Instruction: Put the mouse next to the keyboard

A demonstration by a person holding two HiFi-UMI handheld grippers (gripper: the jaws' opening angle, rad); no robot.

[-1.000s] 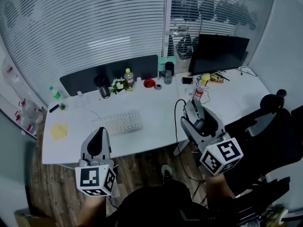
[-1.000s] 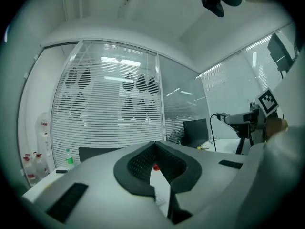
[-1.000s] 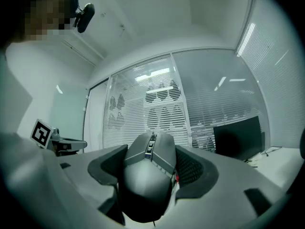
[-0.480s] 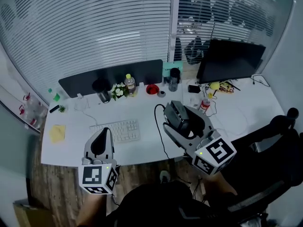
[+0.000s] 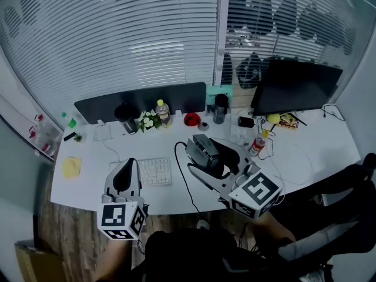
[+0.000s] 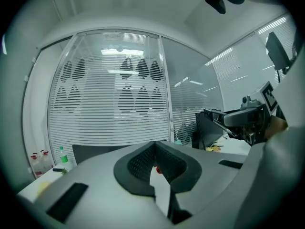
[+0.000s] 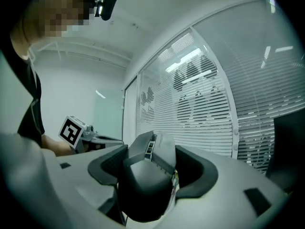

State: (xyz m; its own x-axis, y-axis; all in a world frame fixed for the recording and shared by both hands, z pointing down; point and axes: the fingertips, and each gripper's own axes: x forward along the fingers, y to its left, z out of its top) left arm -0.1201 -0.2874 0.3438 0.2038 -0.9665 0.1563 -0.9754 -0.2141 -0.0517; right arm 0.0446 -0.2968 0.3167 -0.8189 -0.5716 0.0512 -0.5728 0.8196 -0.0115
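Note:
My right gripper (image 5: 202,154) is shut on a dark grey corded mouse (image 5: 205,150), held in the air above the white desk (image 5: 311,151), just right of the white keyboard (image 5: 148,172). The mouse (image 7: 150,175) fills the space between the right jaws, and its black cable (image 5: 182,178) hangs down over the desk's front edge. My left gripper (image 5: 123,178) hovers at the keyboard's left end with its jaws shut and nothing between them; in the left gripper view the pads (image 6: 143,163) meet at their tips.
Along the back of the desk stand a dark screen panel (image 5: 141,101), a black mug (image 5: 125,117), a bottle (image 5: 163,113), flowers (image 5: 147,121), a red bowl (image 5: 191,120), a dark tumbler (image 5: 220,107) and a monitor (image 5: 296,87). A small bottle (image 5: 257,145) stands right of the mouse. Yellow notes (image 5: 71,167) lie far left.
My right gripper has carried the mouse leftward across the desk, from near the small bottle to just right of the keyboard. The left gripper has barely moved.

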